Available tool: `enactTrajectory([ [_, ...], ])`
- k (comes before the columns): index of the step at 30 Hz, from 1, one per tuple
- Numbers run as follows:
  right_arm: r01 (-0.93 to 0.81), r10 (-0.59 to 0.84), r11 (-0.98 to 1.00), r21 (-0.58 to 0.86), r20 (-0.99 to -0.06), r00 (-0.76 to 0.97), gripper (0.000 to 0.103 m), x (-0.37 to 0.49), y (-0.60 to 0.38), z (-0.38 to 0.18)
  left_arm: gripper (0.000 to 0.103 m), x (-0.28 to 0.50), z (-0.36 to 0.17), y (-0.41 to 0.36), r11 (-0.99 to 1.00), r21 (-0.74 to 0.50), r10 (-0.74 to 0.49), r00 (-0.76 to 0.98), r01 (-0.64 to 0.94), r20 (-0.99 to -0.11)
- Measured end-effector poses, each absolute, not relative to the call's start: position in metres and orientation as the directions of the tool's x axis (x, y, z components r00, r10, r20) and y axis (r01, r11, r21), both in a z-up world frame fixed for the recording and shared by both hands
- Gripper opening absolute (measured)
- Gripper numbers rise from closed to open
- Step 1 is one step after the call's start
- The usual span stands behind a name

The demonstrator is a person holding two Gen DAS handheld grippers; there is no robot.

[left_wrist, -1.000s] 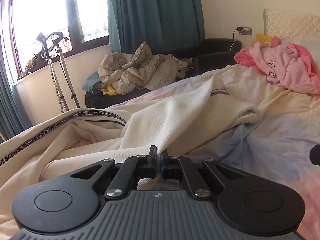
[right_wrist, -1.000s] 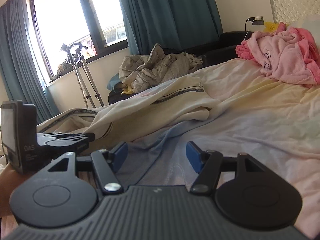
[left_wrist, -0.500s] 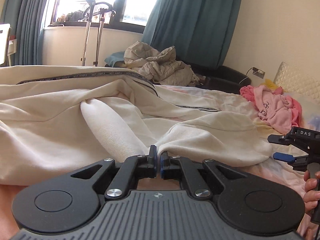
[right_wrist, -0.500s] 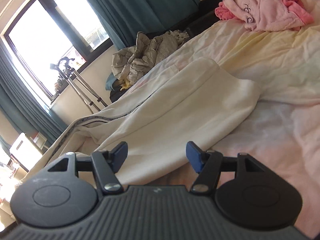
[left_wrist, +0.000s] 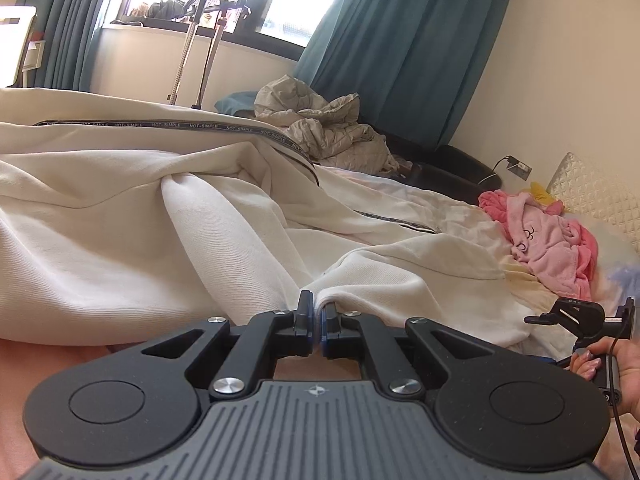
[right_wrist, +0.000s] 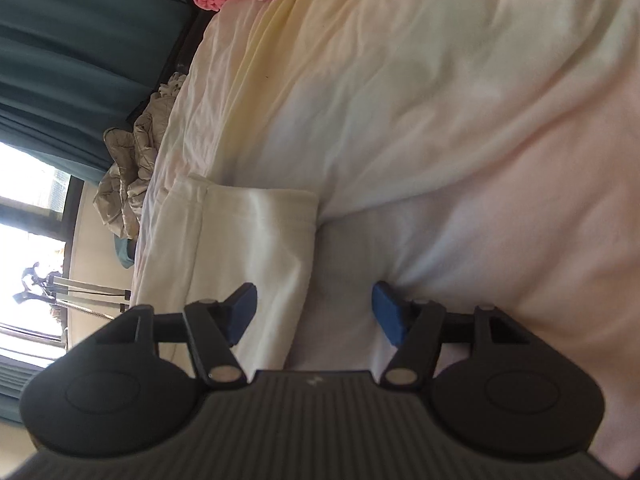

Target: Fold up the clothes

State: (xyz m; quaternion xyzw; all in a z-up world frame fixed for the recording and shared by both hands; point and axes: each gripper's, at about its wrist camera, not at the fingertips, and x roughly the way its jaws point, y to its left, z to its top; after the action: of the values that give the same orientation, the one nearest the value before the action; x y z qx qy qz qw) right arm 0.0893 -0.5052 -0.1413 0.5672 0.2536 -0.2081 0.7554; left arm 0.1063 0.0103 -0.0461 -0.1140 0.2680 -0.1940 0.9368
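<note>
A large cream garment (left_wrist: 160, 248) with a dark lettered stripe lies spread and creased over the bed. My left gripper (left_wrist: 316, 308) is shut, pinching a fold of that cream fabric right at its tips. In the right wrist view the picture is rolled on its side. There the garment's hemmed end (right_wrist: 248, 232) lies flat on the sheet. My right gripper (right_wrist: 314, 300) stands open just over that end. One blue pad (right_wrist: 242, 308) is above the cloth and the other above bare sheet. A hand (left_wrist: 608, 364) holding the right gripper shows at the left wrist view's right edge.
The bed sheet (right_wrist: 440, 120) is pale with pastel patches. A pink garment (left_wrist: 548, 244) is heaped near the quilted headboard (left_wrist: 596, 196). A grey quilted jacket (left_wrist: 320, 128) lies on a dark seat beyond the bed, below teal curtains (left_wrist: 400, 48). Crutches (left_wrist: 200, 40) lean at the window.
The left gripper swung sideways with the cream fabric still pinched, then stayed put. The right gripper rolled onto its side and dropped close to the garment's hemmed end, jaws unchanged.
</note>
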Motion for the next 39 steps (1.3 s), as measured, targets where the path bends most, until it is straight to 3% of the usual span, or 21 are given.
enactTrajectory([
  [4,0.509,0.020,0.354,0.785,-0.550,0.835,0.062,0.113,-0.500,-0.141,0.006,0.113,-0.052,0.010,0.905,-0.312,-0.412,0.780,0.289,-0.472],
  [8,0.503,-0.042,0.411,0.760,-0.535,0.844,0.046,0.126,-0.498,-0.151,0.006,0.116,-0.058,0.012,0.907,-0.314,-0.407,0.780,0.282,-0.475],
  [12,0.536,-0.084,0.324,0.780,-0.541,0.837,0.006,0.127,-0.506,-0.160,0.006,0.117,-0.060,0.006,0.915,-0.294,-0.392,0.788,0.278,-0.475],
  [13,0.536,-0.088,0.305,0.787,-0.537,0.839,0.004,0.127,-0.509,-0.160,0.006,0.118,-0.061,0.004,0.915,-0.292,-0.393,0.784,0.280,-0.481],
  [14,0.542,-0.110,0.316,0.779,-0.537,0.836,0.004,0.128,-0.510,-0.156,0.008,0.119,-0.062,0.003,0.914,-0.292,-0.397,0.779,0.283,-0.485],
  [16,0.545,-0.172,0.360,0.757,-0.520,0.837,0.003,0.131,-0.514,-0.142,0.021,0.118,-0.064,0.000,0.905,-0.299,-0.417,0.767,0.302,-0.488],
  [18,0.534,-0.249,0.420,0.734,-0.473,0.845,0.003,0.131,-0.518,-0.124,0.023,0.114,-0.064,-0.004,0.893,-0.302,-0.445,0.754,0.334,-0.483],
  [21,0.531,-0.323,0.465,0.708,-0.423,0.847,0.003,0.129,-0.530,-0.106,0.042,0.107,-0.062,-0.013,0.876,-0.281,-0.482,0.737,0.392,-0.474],
  [23,0.544,-0.355,0.504,0.671,-0.413,0.839,0.003,0.133,-0.539,-0.104,0.058,0.101,-0.063,-0.018,0.852,-0.292,-0.523,0.716,0.434,-0.462],
  [26,0.593,-0.384,0.541,0.596,-0.452,0.805,0.003,0.143,-0.553,-0.121,0.068,0.096,-0.064,-0.023,0.826,-0.305,-0.563,0.679,0.474,-0.470],
  [30,0.645,-0.346,0.473,0.600,-0.547,0.762,0.004,0.141,-0.562,-0.161,0.071,0.091,-0.065,-0.026,0.812,-0.309,-0.583,0.655,0.495,-0.481],
  [33,0.649,-0.356,0.506,0.568,-0.548,0.757,0.006,0.143,-0.557,-0.160,0.072,0.089,-0.062,-0.024,0.821,-0.311,-0.570,0.668,0.478,-0.478],
  [36,0.633,-0.335,0.538,0.557,-0.548,0.766,0.014,0.139,-0.554,-0.150,0.075,0.087,-0.051,-0.014,0.842,-0.320,-0.539,0.704,0.435,-0.462],
  [37,0.628,-0.321,0.548,0.553,-0.554,0.768,0.026,0.134,-0.553,-0.147,0.077,0.086,-0.047,-0.009,0.852,-0.326,-0.521,0.722,0.409,-0.455],
  [39,0.617,-0.295,0.573,0.540,-0.566,0.770,0.041,0.126,-0.553,-0.144,0.079,0.083,-0.037,0.004,0.870,-0.345,-0.480,0.759,0.351,-0.439],
])
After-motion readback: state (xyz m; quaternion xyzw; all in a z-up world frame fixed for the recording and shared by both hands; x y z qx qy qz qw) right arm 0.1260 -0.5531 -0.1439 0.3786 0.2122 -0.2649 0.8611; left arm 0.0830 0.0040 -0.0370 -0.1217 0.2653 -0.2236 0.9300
